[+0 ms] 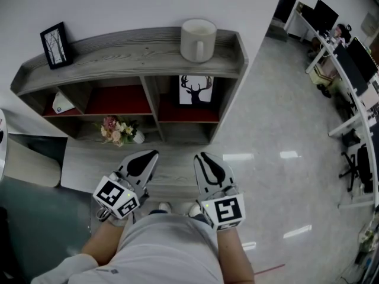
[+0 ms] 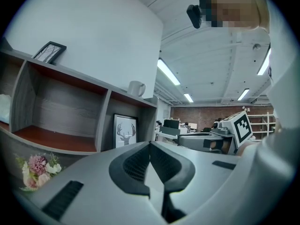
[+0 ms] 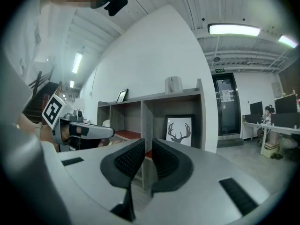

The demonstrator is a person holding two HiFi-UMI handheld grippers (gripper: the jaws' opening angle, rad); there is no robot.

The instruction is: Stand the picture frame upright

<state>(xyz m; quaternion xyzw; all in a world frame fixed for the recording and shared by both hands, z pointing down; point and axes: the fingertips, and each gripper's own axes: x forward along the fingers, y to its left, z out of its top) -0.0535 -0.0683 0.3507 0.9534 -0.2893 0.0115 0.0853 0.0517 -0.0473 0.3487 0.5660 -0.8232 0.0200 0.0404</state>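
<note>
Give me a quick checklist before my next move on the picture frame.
1. Left tongs empty: ok, shut on nothing.
2. Right tongs empty: ok, slightly apart.
3. Deer picture frame upright in its compartment: ok.
4. Small black frame upright on the shelf: ok.
5. Mug clear of both frames: ok.
6. Tongs within reach of a frame: not ok, both short of the shelf.

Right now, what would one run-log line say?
left tongs: shut, empty | right tongs: slightly apart, empty | deer picture: upright, right compartment of shelf | small frame: standing on top
</note>
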